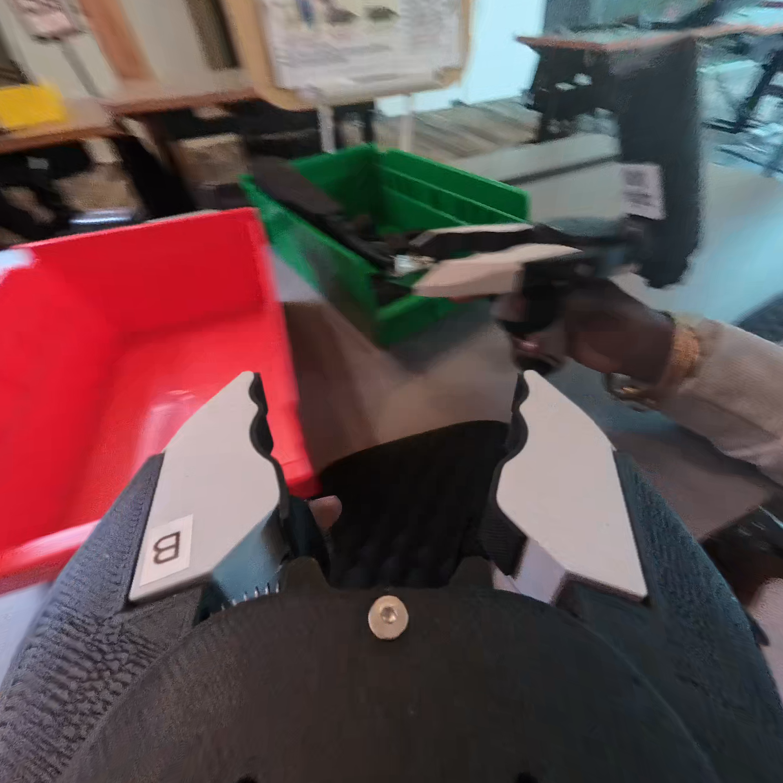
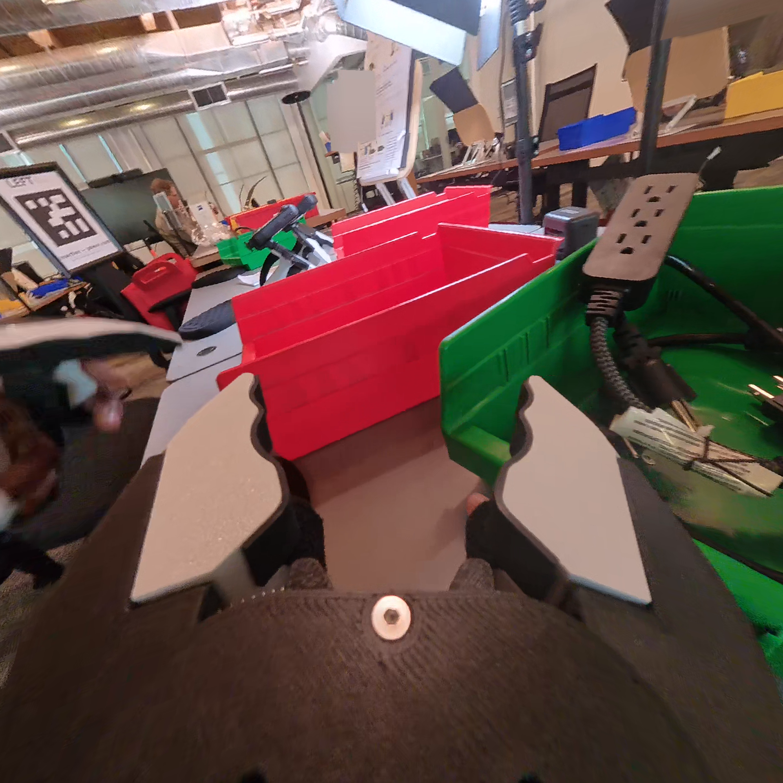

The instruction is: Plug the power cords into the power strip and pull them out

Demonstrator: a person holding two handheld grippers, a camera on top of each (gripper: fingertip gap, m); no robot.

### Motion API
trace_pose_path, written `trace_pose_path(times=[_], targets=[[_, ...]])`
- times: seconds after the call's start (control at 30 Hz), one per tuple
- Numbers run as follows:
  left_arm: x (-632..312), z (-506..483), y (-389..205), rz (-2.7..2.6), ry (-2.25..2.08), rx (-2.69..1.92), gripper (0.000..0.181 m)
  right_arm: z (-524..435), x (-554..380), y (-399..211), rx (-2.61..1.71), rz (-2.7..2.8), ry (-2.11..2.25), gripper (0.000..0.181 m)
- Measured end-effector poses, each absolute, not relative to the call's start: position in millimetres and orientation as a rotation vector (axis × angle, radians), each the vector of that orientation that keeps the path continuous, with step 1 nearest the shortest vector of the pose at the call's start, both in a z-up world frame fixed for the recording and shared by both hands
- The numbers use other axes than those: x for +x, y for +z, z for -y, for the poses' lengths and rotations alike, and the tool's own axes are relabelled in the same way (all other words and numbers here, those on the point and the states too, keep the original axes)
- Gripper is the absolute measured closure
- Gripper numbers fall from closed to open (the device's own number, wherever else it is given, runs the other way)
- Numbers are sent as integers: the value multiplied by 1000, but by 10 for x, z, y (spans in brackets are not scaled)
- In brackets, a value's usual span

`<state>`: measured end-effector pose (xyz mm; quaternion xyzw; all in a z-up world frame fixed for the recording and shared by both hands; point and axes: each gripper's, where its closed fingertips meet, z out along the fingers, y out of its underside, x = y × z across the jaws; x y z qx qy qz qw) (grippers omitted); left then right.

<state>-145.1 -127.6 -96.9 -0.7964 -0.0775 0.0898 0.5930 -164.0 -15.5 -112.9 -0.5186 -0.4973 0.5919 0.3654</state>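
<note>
Both claws gaped wide and empty. The right claw (image 2: 390, 423) was nearer, at the green bin's (image 2: 500, 360) near-left wall; the power strip (image 2: 640, 229) leaned far-right, long axis tilted up, cords (image 2: 610, 360) below. The left claw (image 1: 387, 417) hung beside the red bin (image 1: 127, 317)

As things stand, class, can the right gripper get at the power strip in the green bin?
Probably yes. The right gripper is open and empty, and the power strip leans on the green bin wall, uncovered from above; only that wall lies between them.
</note>
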Motion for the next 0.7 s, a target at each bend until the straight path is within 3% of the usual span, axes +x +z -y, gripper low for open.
trace_pose_path(times=[0.1, 0.27, 0.6, 0.7], targets=[[-2131, 1813, -914, 421, 410, -1780, 81, 299, -1634, -1178, -1337, 1365, 1512, 82], [-2923, 2457, -1416, 765, 490, -1806, 82, 569, -1670, -1339, -1321, 1516, 1422, 91], [-3344, 2322, -1663, 735, 475, -1812, 82, 1082, -1739, -1613, -1261, 1731, 1314, 104], [-3494, 2226, -1617, 698, 516, -1808, 92, 1078, -1734, -1600, -1244, 1717, 1300, 109]])
